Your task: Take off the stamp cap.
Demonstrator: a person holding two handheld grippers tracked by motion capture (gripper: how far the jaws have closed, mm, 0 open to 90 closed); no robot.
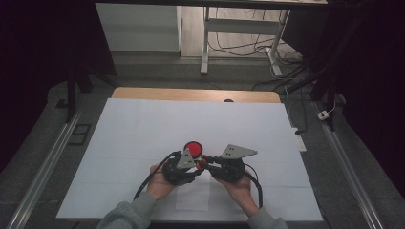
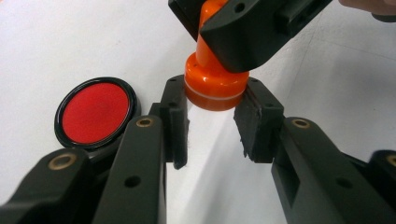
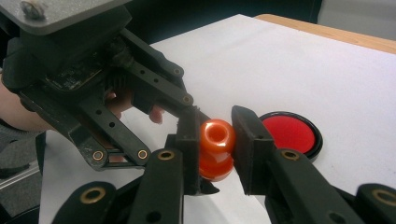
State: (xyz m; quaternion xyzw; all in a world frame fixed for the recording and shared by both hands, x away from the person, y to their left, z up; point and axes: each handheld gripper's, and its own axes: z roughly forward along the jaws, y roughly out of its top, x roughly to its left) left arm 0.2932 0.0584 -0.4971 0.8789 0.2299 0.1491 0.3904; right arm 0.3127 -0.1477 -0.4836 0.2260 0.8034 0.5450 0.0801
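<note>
Item: orange bottle-shaped piece (image 2: 212, 81), glossy, with a wide round base ringed by a pale line and a narrower neck ending in an open mouth (image 3: 217, 133). Location: held above the white sheet (image 1: 143, 138) that covers the table (image 1: 191, 94), near the person's edge, between the two grippers.

Item: left gripper (image 2: 211, 122), black, in the person's left hand (image 1: 160, 183). Fingers (image 2: 176, 119) closed on the wide base of the orange piece, one pad on each side; in the left gripper view the base sits at the very tips of the pads. A grey three-cornered plate (image 1: 186, 161) rides on top.

Item: right gripper (image 3: 215, 151), black, in the person's right hand (image 1: 241, 188). Fingers (image 3: 250, 144) pinch the neck of the same orange piece, its open mouth facing this gripper's camera. A second grey plate (image 1: 238, 151) sits on top. In the high view the two grippers meet tip to tip, at an angle to each other, over the sheet.

Item: round red disc with a black rim (image 1: 193, 147), lying flat on the sheet just beyond the grippers, apart from the orange piece; seen also at (image 2: 95, 112) and (image 3: 290, 132).

Item: grey sleeves (image 1: 129, 214) at the bottom edge of the high view.

Surroundings: dark floor with cables (image 1: 248, 47) and the legs of another desk (image 1: 205, 43) beyond the table.
</note>
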